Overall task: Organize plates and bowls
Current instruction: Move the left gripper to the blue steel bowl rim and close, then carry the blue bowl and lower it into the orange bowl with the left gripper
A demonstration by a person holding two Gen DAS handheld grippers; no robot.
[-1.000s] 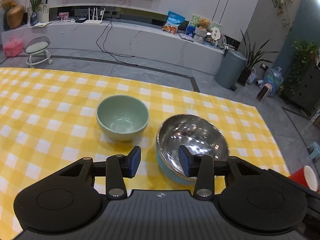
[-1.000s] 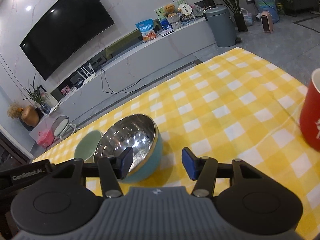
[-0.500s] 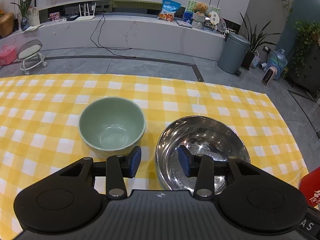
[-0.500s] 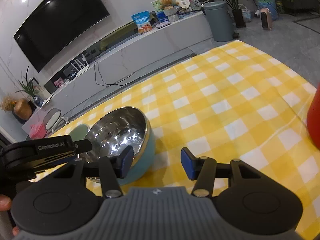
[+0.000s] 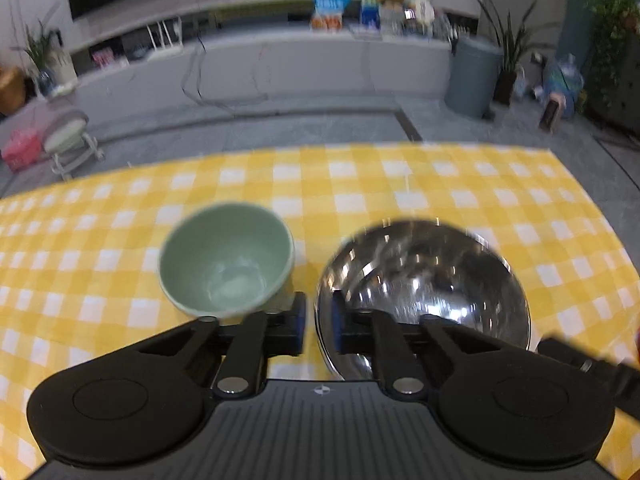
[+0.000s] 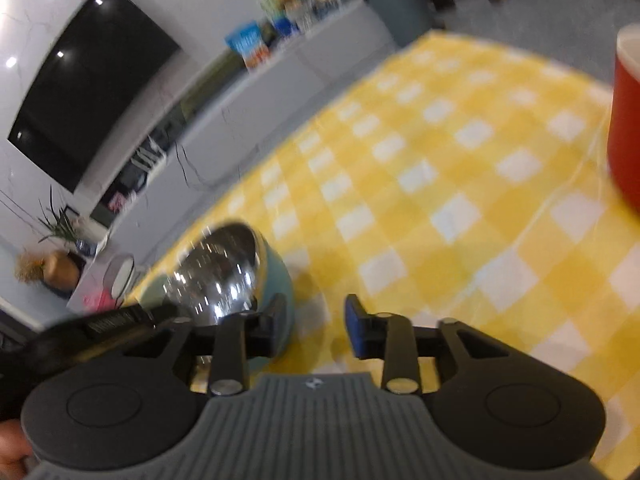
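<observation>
A steel bowl with a blue outside (image 5: 432, 276) sits on the yellow checked tablecloth (image 5: 360, 184), with a pale green bowl (image 5: 226, 258) just left of it. My left gripper (image 5: 319, 322) has closed over the steel bowl's near left rim, one finger inside and one outside. In the right wrist view the steel bowl (image 6: 224, 276) is at lower left, with the green bowl mostly hidden behind it. My right gripper (image 6: 314, 326) is open and empty, just right of that bowl.
A red cup (image 6: 626, 120) stands at the right edge of the table. The left gripper's body (image 6: 116, 322) reaches in from the left of the right wrist view. The table's far edge drops to a grey floor.
My left gripper's fingers have closed from wide open onto the steel bowl's rim. The right gripper has swung so the red cup shows at right again. Both views are motion-blurred.
</observation>
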